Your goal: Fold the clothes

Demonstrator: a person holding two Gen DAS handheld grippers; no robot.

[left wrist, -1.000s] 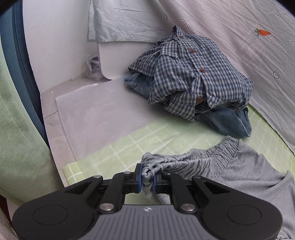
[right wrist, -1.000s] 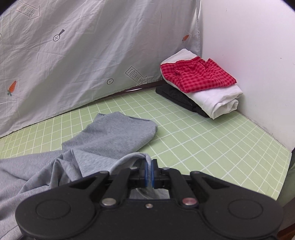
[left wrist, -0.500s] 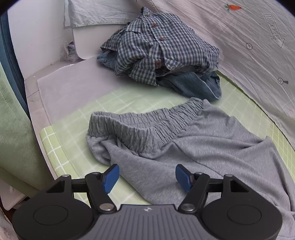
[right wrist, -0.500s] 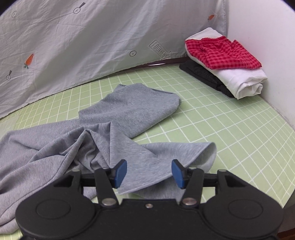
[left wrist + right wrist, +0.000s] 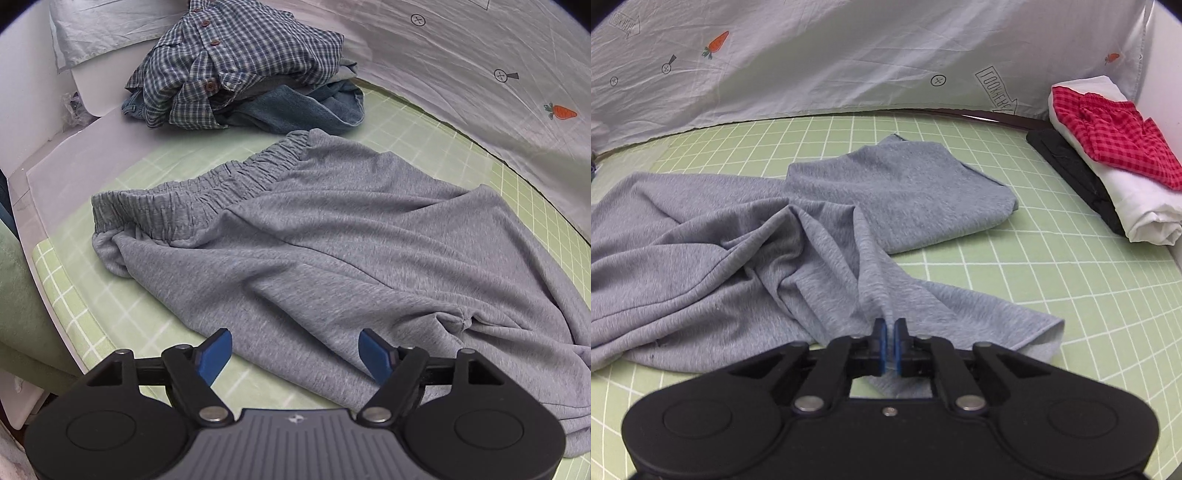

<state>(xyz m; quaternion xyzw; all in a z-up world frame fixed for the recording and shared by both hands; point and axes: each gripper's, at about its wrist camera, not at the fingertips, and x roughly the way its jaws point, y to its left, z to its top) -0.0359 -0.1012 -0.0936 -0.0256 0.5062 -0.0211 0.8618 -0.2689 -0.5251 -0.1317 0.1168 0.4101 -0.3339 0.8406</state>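
The grey trousers (image 5: 332,236) are spread over the green gridded surface (image 5: 1052,280), their elastic waistband (image 5: 199,195) lying ahead of the left tool (image 5: 295,354). That tool's jaws are opening, and nothing is pressed between them; the cloth's near edge is seen just below. A fold of 1 trouser leg (image 5: 886,310) is pinched between the pressed-together pads of the right tool (image 5: 890,345).

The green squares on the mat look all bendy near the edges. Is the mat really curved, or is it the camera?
It is the camera. In the right wrist view the mat grid bows outward toward the rim; in the left wrist view the mat's far edge arcs too, and dark corners ring both pictures. Both views are evenly lit and sharp, with only soft shadows under the grey trousers.
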